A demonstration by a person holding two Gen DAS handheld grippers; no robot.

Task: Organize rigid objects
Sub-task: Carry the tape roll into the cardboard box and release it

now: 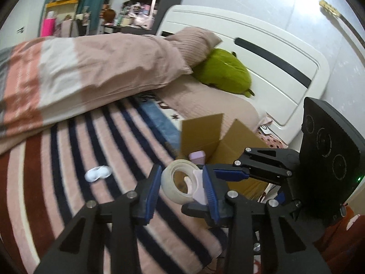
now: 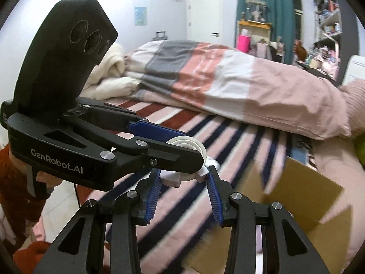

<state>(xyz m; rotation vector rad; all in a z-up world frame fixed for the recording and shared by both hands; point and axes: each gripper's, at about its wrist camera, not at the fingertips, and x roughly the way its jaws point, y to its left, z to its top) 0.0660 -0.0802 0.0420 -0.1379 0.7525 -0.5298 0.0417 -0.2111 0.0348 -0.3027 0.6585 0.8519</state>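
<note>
Above a striped blanket (image 1: 95, 150) on a bed, the left gripper (image 1: 181, 182) clamps a roll of tape (image 1: 178, 182). The right gripper (image 2: 184, 178) pinches a small white obj (image 2: 173, 179), w/ an open cardboard box (image 1: 219, 141) just beyond.

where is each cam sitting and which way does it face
Left wrist: on the left gripper, looking down its fingers at the tape roll it grips, the cardboard box and headboard beyond; the right gripper crosses in.
Right wrist: on the right gripper, facing across the striped blanket toward the door; the left gripper and an orange sleeve show.
Shared: both grippers, tape roll, box, blanket.
</note>
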